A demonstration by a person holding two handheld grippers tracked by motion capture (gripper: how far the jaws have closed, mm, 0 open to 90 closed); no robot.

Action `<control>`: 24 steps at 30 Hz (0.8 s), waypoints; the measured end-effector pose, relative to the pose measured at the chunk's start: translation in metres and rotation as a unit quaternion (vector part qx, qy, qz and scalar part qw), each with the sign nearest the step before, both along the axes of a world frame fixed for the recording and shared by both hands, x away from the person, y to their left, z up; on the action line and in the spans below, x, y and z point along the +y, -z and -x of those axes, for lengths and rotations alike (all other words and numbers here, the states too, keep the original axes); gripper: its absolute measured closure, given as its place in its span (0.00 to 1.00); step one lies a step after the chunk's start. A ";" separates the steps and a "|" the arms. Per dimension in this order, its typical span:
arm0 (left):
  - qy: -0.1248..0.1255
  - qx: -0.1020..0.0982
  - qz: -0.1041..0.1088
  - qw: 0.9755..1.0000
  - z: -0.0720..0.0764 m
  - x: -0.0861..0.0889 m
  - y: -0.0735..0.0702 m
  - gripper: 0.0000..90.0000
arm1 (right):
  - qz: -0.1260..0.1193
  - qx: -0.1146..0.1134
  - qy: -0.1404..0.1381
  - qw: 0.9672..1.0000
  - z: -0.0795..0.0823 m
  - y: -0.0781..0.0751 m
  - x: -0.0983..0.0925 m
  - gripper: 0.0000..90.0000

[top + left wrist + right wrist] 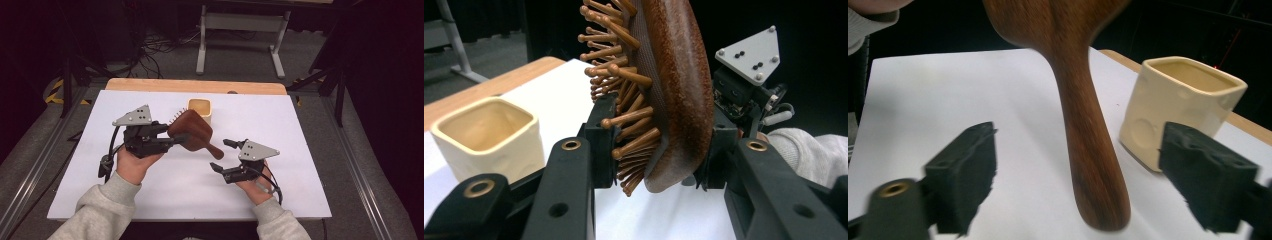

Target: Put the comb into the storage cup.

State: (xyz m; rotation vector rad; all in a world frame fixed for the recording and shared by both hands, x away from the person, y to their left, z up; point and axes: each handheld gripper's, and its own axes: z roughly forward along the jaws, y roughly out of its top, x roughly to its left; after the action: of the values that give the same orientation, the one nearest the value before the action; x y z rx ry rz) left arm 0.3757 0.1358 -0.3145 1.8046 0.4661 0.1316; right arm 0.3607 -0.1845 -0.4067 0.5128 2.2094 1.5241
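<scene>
A dark brown wooden hairbrush (192, 131) hangs above the white table, bristles toward the far side and handle pointing at the right hand. My left gripper (177, 134) is shut on the brush's oval head; in the left gripper view the pads clamp the bristle side and the smooth back of the brush (679, 100). My right gripper (220, 154) stands open just past the handle's tip. In the right gripper view the handle (1088, 140) hangs between the two black pads (968, 170), touching neither.
A cream square ceramic cup (201, 110) stands upright behind the brush, near the table's far edge. The white tabletop (300, 150) has a wooden strip along its far side. A metal frame and cables sit on the floor beyond.
</scene>
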 end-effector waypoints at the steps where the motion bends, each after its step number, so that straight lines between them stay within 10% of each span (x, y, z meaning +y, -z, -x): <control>1: 0.000 0.000 0.000 1.000 0.000 0.000 0.000 0.68 | -0.002 0.003 0.002 1.000 -0.001 0.000 -0.001 0.10; 24: -0.045 -0.047 0.000 0.998 -0.014 0.009 -0.049 0.68 | -0.005 0.036 0.034 0.999 -0.007 0.005 -0.018 0.03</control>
State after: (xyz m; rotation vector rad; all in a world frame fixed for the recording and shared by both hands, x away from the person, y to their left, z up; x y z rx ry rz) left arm 0.3897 0.1449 -0.2656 1.7701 0.4794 0.2776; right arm 0.3682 -0.2025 -0.4121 0.6478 2.2146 1.5061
